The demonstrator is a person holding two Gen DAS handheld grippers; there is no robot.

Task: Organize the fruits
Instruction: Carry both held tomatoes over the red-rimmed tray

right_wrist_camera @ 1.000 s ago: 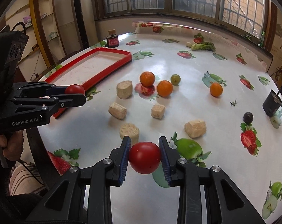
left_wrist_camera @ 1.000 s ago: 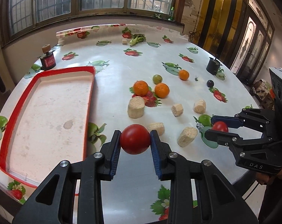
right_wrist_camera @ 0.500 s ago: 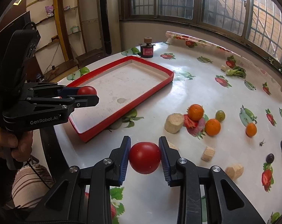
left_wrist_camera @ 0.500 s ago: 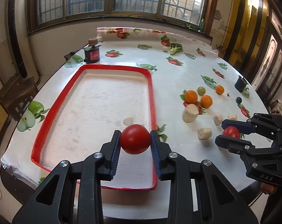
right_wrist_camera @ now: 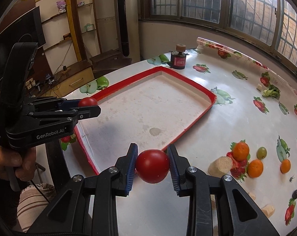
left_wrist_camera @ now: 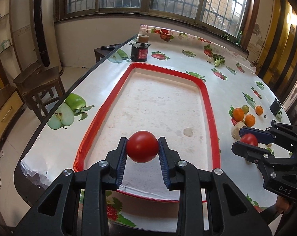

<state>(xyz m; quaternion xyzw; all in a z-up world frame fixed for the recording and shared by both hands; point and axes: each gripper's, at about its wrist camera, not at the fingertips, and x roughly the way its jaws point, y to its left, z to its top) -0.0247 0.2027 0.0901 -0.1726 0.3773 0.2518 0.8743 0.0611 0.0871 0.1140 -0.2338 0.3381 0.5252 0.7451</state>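
Observation:
My left gripper is shut on a red tomato and hangs over the near end of the red-rimmed tray. The same gripper and its tomato show in the right wrist view at the tray's left rim. My right gripper is shut on a second red tomato, just outside the tray's near rim. In the left wrist view that gripper sits right of the tray with its tomato. The tray holds nothing.
Oranges, a green fruit, a dark plum and beige chunks lie to the right on the fruit-print tablecloth. A dark jar stands beyond the tray. A wooden stool is left of the table edge.
Both grippers swung left with their tomatoes, from over the scattered fruit to the tray. The left one now hangs over the tray's inside.

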